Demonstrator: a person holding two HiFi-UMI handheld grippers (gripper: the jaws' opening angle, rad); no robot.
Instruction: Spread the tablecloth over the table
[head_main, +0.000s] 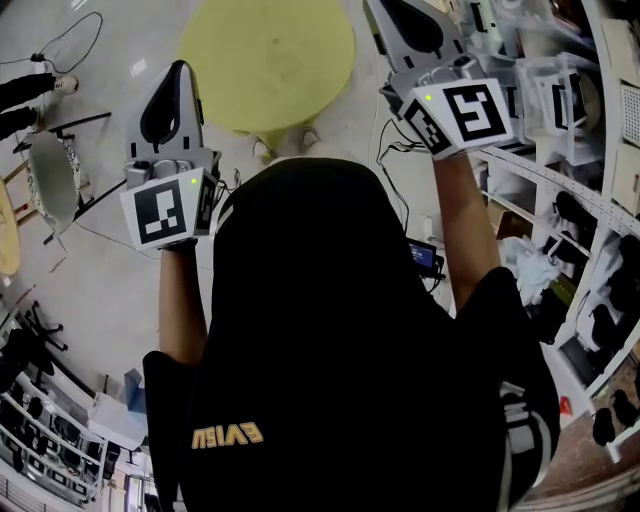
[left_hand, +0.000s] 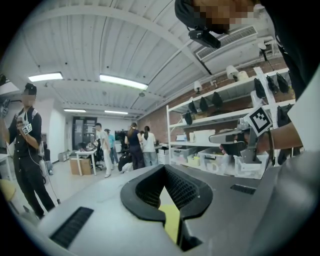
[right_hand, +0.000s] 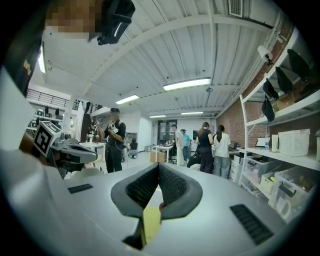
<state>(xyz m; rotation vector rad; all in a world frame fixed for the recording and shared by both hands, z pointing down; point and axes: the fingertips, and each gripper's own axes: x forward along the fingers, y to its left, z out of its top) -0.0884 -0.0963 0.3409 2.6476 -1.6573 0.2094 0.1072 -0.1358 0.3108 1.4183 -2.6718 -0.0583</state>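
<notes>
Tablecloth (head_main: 268, 62), yellow, lies spread over the round table (head_main: 263, 150), well apart from both raised grippers. Left gripper (left_hand: 163, 168) and right gripper (right_hand: 158, 165) each have jaws pressed together on nothing, with yellow showing through the gap below the tips.

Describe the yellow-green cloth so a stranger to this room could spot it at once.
Start from the pale glossy floor ahead of the person in the head view. Over it, between the raised left gripper and right gripper, spreads the round yellow-green cloth, a strip of it showing between each gripper's shut jaws. It alone is bright, plain and round, unlike the cluttered white shelves beside it.
</notes>
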